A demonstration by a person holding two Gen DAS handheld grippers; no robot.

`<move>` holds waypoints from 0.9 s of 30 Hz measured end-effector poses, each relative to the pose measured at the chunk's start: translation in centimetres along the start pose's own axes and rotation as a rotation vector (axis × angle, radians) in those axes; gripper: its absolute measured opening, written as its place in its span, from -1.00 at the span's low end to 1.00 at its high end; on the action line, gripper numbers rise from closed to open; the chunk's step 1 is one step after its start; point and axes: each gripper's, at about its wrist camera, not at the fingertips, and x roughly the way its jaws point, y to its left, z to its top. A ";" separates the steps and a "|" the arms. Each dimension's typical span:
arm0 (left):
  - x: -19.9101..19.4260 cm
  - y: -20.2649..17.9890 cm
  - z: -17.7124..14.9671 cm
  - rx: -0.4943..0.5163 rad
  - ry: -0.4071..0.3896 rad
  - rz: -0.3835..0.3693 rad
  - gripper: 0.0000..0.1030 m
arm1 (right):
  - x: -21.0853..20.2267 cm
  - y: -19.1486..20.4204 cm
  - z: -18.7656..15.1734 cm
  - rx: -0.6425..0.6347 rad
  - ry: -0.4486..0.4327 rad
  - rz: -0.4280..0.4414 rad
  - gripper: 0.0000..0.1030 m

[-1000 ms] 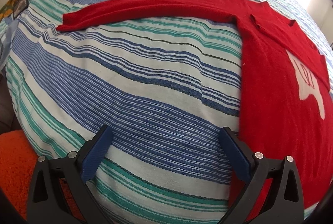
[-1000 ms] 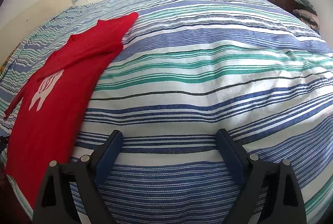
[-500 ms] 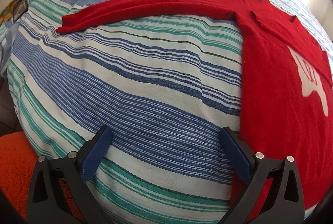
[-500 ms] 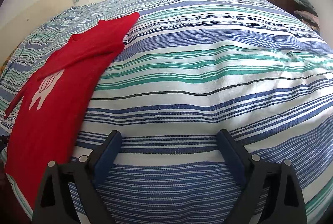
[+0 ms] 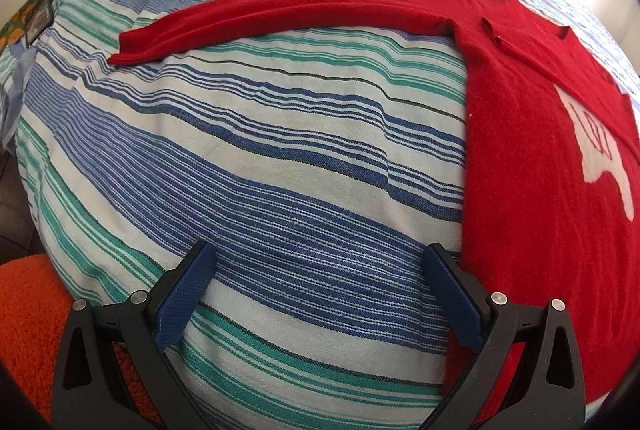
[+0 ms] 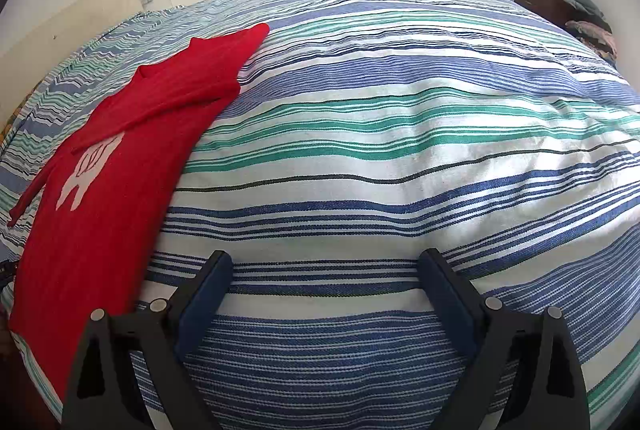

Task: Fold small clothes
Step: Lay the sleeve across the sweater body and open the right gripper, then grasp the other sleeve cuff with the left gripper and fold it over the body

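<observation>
Left gripper is spread wide, nothing between its blue pads, hovering over the striped bedspread. Red sweater lies flat ahead and to the right of it; its right finger sits just beside the sweater's near edge, contact unclear from this angle. 1 sleeve stretches out straight across the far side, ahead of the gripper, cuff ending ahead-left. White motif on the chest, far right. Orange fabric off the bed edge, behind-left.

Right gripper is also wide apart and empty, over bare bedspread. Sweater lies to its left, running from near the left finger away forward-left, other sleeve folded across the body. Clothes pile sits far ahead-right.
</observation>
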 end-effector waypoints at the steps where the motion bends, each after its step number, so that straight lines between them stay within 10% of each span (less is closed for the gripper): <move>1: 0.0 -0.1 0.0 0.000 0.000 0.001 0.99 | 0.0 0.0 0.0 0.000 0.000 0.000 0.82; 21: -0.2 -0.1 0.0 -0.003 0.001 -0.002 0.99 | 0.0 0.0 0.0 -0.002 -0.001 -0.002 0.83; 27: -4.4 5.0 1.5 -0.226 -0.066 -0.282 0.97 | 0.0 0.1 0.0 -0.002 -0.004 -0.002 0.83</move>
